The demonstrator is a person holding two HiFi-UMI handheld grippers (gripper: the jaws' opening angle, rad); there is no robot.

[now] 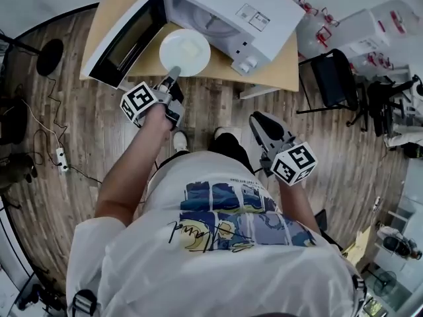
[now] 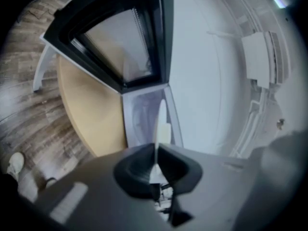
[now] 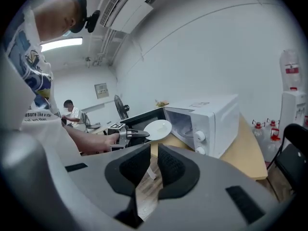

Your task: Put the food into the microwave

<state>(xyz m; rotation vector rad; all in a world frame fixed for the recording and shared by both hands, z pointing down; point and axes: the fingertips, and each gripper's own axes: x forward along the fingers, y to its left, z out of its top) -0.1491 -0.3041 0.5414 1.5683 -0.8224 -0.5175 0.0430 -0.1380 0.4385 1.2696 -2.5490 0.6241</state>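
Hanging back by the waist with the right gripper [image 1: 264, 125], jaws a sliver apart on nothing. Clamping the near rim of the round white plate [image 1: 185, 55] of pale food [image 1: 191, 47] in the left gripper [image 1: 174, 74] jaws, just short of the open white microwave [image 1: 225, 8] on the tan wooden tabletop [image 1: 285, 66]. Cavity dead ahead of the left jaws; cavity floor hidden behind the plate, food hard to make out.

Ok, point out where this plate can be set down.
The microwave has its door open, and its cavity looks empty. The tabletop is bare along the front edge under the plate held by the left gripper, and at the right front corner. Elsewhere the microwave fills the table.
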